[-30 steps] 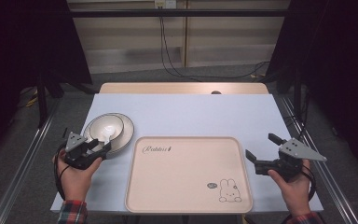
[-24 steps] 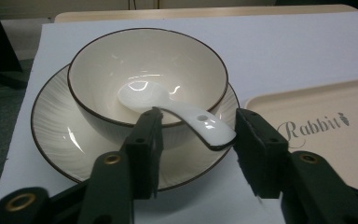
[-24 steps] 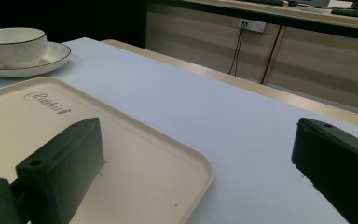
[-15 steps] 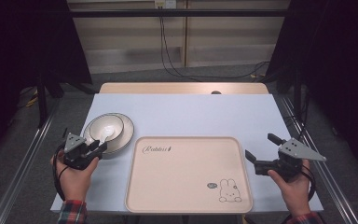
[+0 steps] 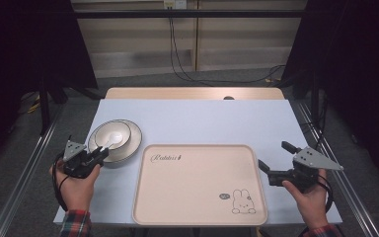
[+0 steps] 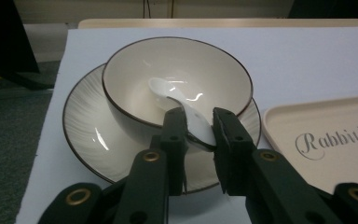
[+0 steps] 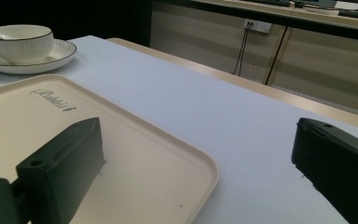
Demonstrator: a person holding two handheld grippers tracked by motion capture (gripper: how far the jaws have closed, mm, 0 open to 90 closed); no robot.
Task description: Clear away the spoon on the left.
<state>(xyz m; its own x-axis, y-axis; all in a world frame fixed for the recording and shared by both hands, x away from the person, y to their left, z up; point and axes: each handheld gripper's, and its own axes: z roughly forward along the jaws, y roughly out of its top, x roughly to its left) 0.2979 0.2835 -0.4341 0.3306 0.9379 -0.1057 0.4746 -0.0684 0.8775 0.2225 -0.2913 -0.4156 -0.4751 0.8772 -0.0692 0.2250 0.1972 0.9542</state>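
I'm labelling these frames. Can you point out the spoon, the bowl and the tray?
spoon (image 6: 167, 89): left gripper view, its scoop end.
bowl (image 6: 135, 70): left gripper view, inner wall.
tray (image 5: 197, 192): high view, bare middle.

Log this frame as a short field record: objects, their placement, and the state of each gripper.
surface: table with pale blue top
tray: beige tray with rabbit print, nothing on it, near the front edge
plate: ribbed plate, left of the tray
bowl: white bowl standing on the plate
spoon: white spoon, scoop in the bowl, handle over the rim
left gripper: jaws either side of the spoon handle, contact unclear
right gripper: open, holding nothing, at the tray's right edge
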